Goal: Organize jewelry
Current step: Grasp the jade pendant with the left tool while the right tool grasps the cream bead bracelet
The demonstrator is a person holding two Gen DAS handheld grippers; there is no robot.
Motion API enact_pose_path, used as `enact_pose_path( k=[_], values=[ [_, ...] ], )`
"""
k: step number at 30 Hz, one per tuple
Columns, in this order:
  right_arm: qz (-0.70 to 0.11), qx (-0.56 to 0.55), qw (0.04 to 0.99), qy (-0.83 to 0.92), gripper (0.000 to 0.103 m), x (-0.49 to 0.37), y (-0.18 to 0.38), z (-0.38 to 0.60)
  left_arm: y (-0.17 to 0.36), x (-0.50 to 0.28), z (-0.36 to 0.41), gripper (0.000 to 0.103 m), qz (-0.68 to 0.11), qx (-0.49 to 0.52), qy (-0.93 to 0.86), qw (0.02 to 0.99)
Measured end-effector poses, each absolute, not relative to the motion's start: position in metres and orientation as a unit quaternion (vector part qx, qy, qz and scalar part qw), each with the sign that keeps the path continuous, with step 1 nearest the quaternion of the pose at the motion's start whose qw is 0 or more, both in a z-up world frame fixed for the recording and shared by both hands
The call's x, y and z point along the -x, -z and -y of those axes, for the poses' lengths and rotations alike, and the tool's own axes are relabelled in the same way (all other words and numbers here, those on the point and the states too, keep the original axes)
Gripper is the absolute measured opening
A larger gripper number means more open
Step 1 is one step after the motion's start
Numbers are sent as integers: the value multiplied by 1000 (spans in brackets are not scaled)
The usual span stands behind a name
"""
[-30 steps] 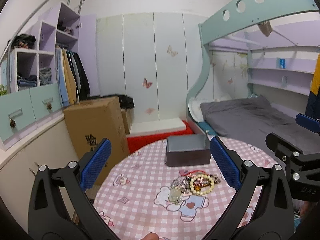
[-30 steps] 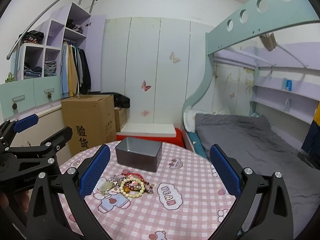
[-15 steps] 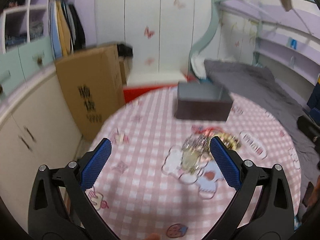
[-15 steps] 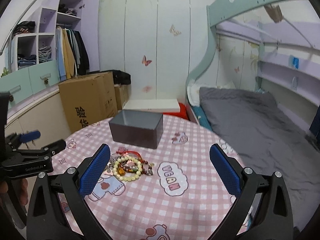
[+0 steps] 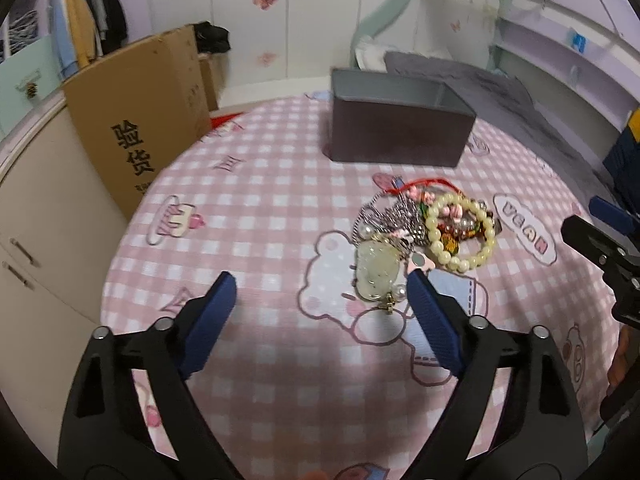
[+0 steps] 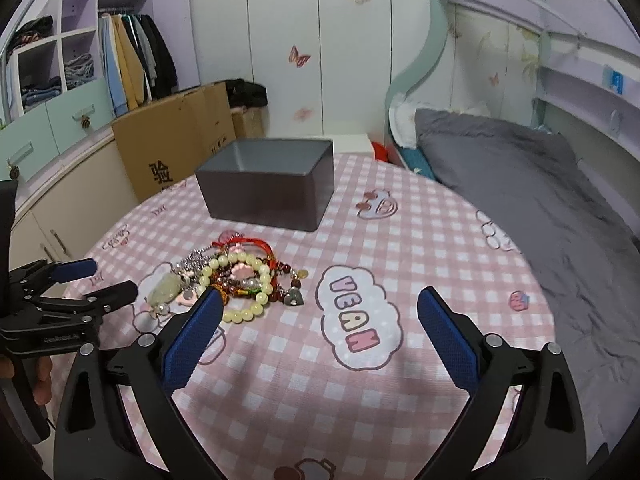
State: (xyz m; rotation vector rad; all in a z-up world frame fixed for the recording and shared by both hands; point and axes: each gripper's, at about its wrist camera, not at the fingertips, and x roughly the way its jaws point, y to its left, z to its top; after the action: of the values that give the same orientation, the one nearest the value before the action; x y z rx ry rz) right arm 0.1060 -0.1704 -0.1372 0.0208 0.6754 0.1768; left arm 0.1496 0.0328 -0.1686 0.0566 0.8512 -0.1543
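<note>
- Both our grippers have dropped toward the tangled pile of beaded bracelets, chains and a pale green pendant (image 5: 420, 236), so picking looks about to begin.
- Our left gripper (image 5: 320, 292) is narrowing its jaws with nothing between them; its right pad sits just beside the pile.
- Our right gripper (image 6: 320, 304) stands wide, holding nothing.
- Beyond the pile, the dark grey rectangular box (image 6: 268, 184) shows no contents; its floor is hidden.

Soft, even indoor light, a bit dim. Faint shadows fall on the bench (image 5: 280, 208) at lower frame. Fisheye bends the edges; corners go black. Left view slightly blurred.
</note>
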Motion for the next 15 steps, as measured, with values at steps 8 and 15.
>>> enact_pose_path(
  k=[8,15],
  values=[
    [-348,-7,932,-104,89,-121,148,165,186,-172,-20,68,-442,-28,105,891],
    [-361,-9,924,-126,76,-133,156,158,188,-175,-19,28,-436,-34,114,892]
  ],
)
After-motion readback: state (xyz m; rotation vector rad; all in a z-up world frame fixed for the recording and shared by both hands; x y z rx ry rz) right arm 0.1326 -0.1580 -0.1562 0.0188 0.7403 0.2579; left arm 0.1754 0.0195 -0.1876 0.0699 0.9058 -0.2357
